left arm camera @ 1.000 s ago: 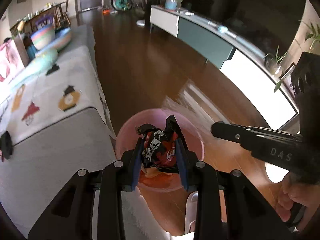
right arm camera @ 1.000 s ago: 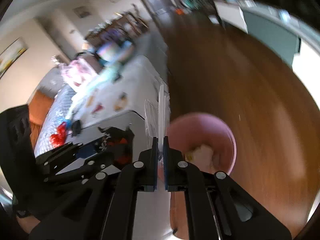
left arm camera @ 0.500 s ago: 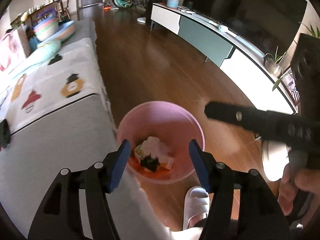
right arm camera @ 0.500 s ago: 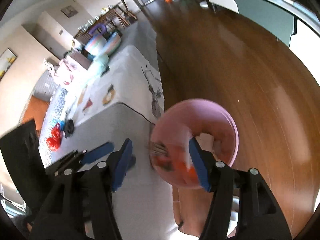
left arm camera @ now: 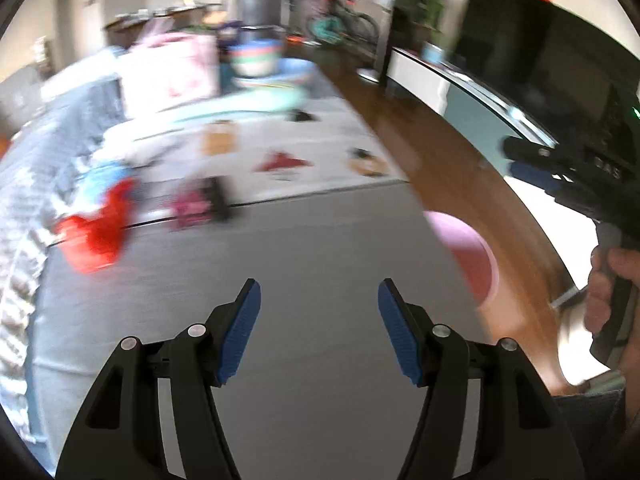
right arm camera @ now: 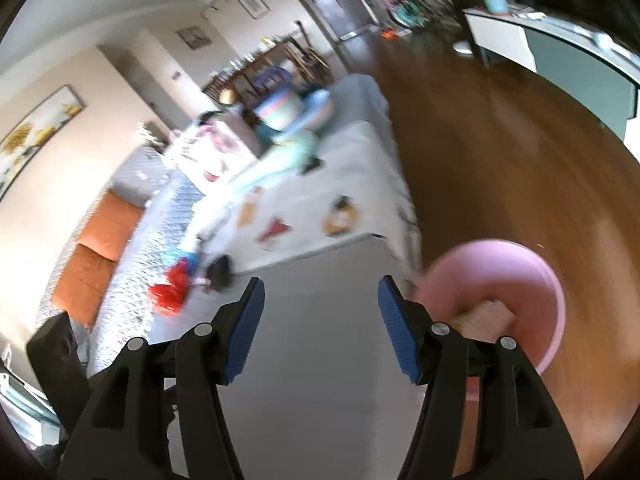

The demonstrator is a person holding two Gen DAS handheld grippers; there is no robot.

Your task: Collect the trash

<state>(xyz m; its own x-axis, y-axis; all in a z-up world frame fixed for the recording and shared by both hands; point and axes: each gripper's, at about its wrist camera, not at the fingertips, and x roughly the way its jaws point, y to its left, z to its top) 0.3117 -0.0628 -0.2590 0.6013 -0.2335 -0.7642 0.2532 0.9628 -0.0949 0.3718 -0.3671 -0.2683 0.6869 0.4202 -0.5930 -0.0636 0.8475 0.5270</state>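
The floor (right arm camera: 500, 152) is dark brown wood, glossy in daylight. A grey sofa (left arm camera: 312, 264) runs along its left edge, partly covered by a white patterned blanket (left arm camera: 280, 148). A low white TV cabinet (left arm camera: 424, 80) lines the right side. Cream walls carry a framed painting (right arm camera: 32, 136). A dark door (right arm camera: 336, 4) closes the far end.

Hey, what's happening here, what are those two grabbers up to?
A person is collecting trash with a hand-held gripper in each hand. The pink bin stands on the wood floor beside the grey sofa and already holds some scraps. The left gripper and right gripper are both open and empty over the sofa, the right's jaws just opened. Red trash lies further along the sofa, likely the next pickup.
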